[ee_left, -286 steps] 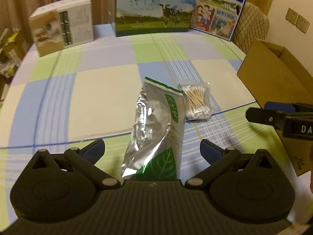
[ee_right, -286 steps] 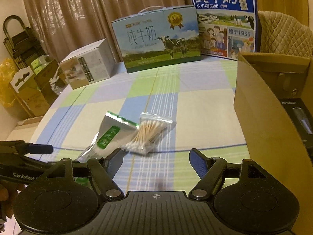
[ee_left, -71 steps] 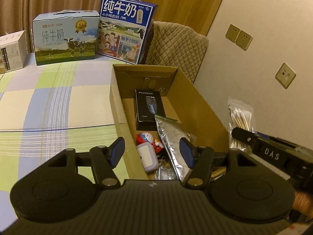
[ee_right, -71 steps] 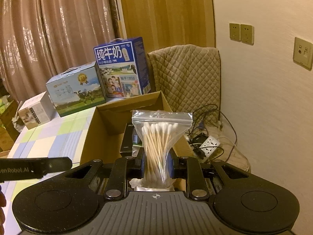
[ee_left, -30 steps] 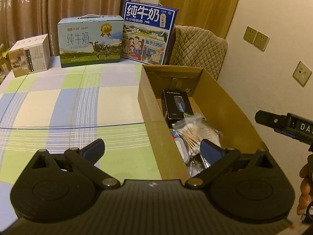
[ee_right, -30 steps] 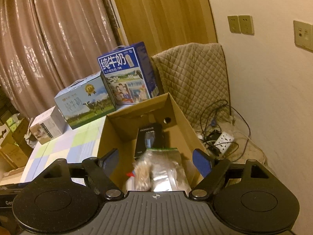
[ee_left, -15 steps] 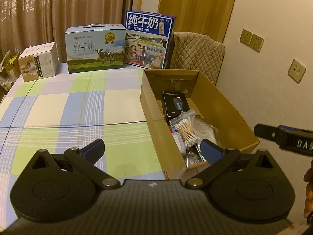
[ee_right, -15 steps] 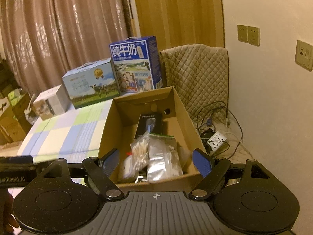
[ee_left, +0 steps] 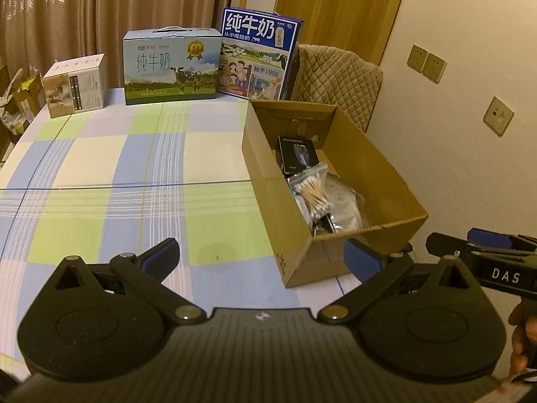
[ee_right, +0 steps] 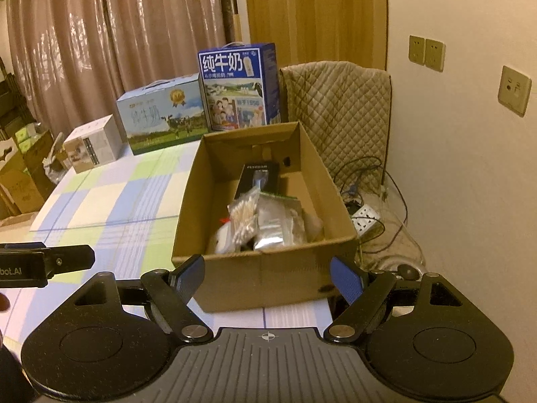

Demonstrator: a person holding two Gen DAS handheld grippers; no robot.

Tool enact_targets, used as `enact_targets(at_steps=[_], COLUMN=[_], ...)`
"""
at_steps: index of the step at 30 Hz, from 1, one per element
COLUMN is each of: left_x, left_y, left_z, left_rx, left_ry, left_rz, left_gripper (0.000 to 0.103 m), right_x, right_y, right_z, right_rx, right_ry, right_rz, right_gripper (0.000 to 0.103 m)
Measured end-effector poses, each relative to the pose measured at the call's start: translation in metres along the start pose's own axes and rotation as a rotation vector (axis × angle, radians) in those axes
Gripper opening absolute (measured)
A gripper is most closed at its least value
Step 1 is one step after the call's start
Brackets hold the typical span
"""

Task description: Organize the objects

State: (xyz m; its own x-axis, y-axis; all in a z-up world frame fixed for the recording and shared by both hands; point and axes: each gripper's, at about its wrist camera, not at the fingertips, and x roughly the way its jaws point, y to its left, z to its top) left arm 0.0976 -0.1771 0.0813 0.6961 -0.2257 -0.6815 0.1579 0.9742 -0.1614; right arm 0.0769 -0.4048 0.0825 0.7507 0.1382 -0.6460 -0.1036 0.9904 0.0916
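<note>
**Box filled, both claws empty**

Cardboard box (ee_right: 268,275) at the tabletop (ee_left: 134,154) edge; inside it, cotton swab bag (ee_right: 243,216) beside foil pouch (ee_right: 275,225), black carton (ee_right: 258,176) behind; left claw (ee_left: 261,258) spread wide, empty; right claw (ee_right: 266,275) spread wide, empty.

A lived-in room at home.

A table under a checked cloth (ee_left: 100,154) carries gift milk cartons (ee_left: 172,66) and a cardboard box (ee_right: 268,275) of household bits. Long curtains (ee_right: 117,33) hang behind, a quilted chair cover (ee_right: 335,100) sits by the wall, and a power strip (ee_right: 365,216) with cables lies on the floor.
</note>
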Motion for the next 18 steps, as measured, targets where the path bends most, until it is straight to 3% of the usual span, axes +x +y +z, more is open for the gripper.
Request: enact_targets(at_steps=[18], left_x=[-0.030], left_y=[0.001], left_z=[-0.033], left_rx=[0.010], left_ry=[-0.019], left_rz=[0.046], left_gripper=[0.102], right_x=[-0.013], right_y=[0.018], right_z=[-0.022], right_rx=[-0.023], right_ry=[0.050], right_rz=[0.022], right_gripper=[0.079])
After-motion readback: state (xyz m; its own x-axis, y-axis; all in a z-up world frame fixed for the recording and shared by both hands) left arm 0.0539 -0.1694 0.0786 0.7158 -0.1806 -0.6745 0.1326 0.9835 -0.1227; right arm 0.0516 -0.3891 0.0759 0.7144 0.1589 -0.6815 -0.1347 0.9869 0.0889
